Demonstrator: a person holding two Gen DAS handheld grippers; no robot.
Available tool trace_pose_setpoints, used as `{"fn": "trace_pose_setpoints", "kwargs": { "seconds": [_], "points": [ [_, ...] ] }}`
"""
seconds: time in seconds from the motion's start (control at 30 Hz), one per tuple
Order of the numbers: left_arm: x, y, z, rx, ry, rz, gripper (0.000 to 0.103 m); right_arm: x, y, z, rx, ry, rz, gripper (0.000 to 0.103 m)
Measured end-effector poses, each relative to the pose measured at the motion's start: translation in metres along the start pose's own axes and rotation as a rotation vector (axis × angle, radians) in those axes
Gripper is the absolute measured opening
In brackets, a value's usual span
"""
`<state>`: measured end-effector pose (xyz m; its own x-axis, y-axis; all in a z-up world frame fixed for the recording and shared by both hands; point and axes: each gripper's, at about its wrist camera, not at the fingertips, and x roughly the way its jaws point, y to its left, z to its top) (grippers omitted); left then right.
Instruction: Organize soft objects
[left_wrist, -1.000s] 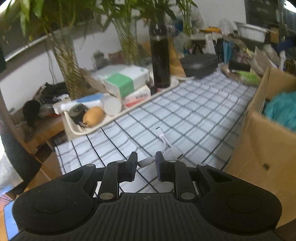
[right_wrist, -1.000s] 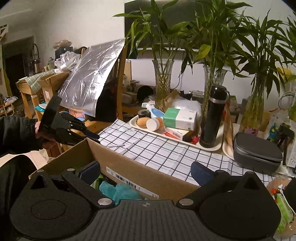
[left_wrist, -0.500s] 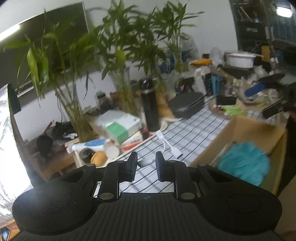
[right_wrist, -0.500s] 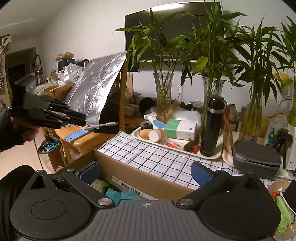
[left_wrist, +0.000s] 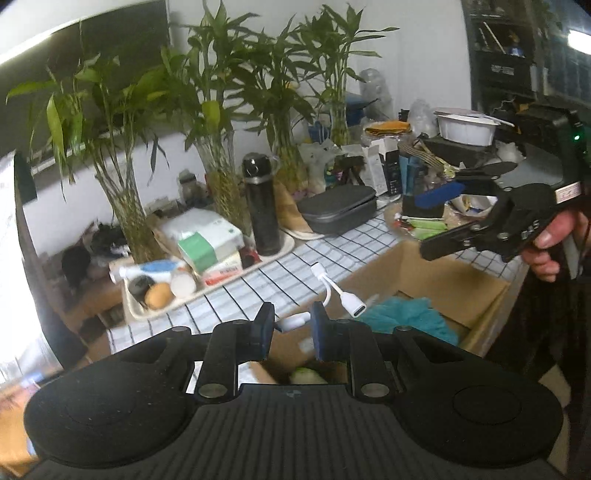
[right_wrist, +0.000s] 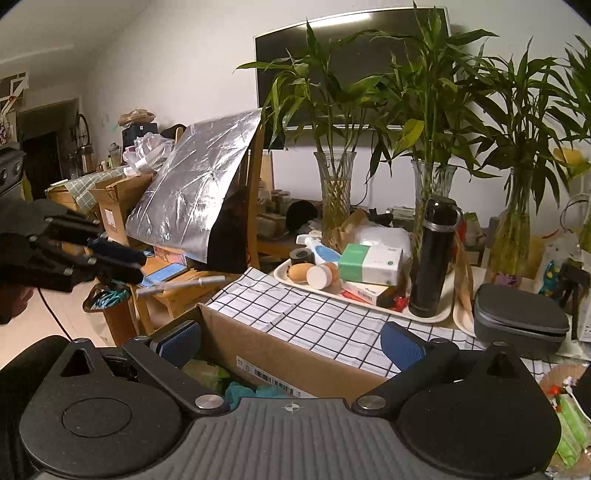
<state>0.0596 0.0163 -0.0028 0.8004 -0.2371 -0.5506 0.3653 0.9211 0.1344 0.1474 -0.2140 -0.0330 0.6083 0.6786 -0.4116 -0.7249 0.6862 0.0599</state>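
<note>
Both jaws differ: left gripper (left_wrist: 292, 328) clamps the white adapter cable (left_wrist: 334, 291) above the cardboard box (left_wrist: 458, 280); right gripper (right_wrist: 291, 345) gapes wide.

- The cardboard box (right_wrist: 295, 354) stands open at the top, so a gripper can pass in from above; a teal soft thing (left_wrist: 402, 317) and other items fill part of its floor.
- Behind it, the checked tablecloth (right_wrist: 314, 314) is bare (a clear strip).
- Further back, the tray (right_wrist: 424, 315), black flask (right_wrist: 432, 258) and plant vases (right_wrist: 334, 192) block the way.
</note>
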Motion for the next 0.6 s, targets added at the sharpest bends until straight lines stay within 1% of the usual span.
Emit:
{"fn": "trace_pose_setpoints", "kwargs": {
  "seconds": [0.1, 0.23, 0.33, 0.4, 0.43, 0.47, 0.53, 0.6],
  "points": [
    [0.000, -0.008, -0.002, -0.027, 0.010, -0.006, 0.021, 0.000, 0.000, 0.000, 0.002, -0.001, 0.001, 0.103],
    [0.001, -0.011, -0.006, -0.105, 0.019, -0.022, 0.022, 0.000, 0.002, -0.001, -0.004, 0.003, -0.007, 0.103],
    [0.008, -0.013, -0.011, -0.131, 0.061, -0.017, 0.024, -0.001, 0.002, -0.002, -0.010, 0.010, -0.014, 0.103],
    [0.011, -0.014, -0.014, -0.150, 0.076, 0.013, 0.036, -0.003, 0.000, -0.003, -0.008, 0.011, -0.017, 0.103],
    [0.011, -0.014, -0.014, -0.163, 0.079, 0.029, 0.051, -0.004, -0.001, -0.004, -0.005, 0.013, -0.018, 0.103],
    [0.011, -0.015, -0.015, -0.173, 0.075, 0.041, 0.062, -0.004, -0.001, -0.004, -0.002, 0.015, -0.018, 0.103],
    [0.009, -0.017, -0.014, -0.185, 0.061, 0.059, 0.068, -0.005, -0.002, -0.006, 0.002, 0.021, -0.018, 0.103],
    [0.009, -0.019, -0.013, -0.189, 0.068, 0.075, 0.068, -0.005, -0.002, -0.007, -0.001, 0.031, -0.022, 0.103]
  ]
}}
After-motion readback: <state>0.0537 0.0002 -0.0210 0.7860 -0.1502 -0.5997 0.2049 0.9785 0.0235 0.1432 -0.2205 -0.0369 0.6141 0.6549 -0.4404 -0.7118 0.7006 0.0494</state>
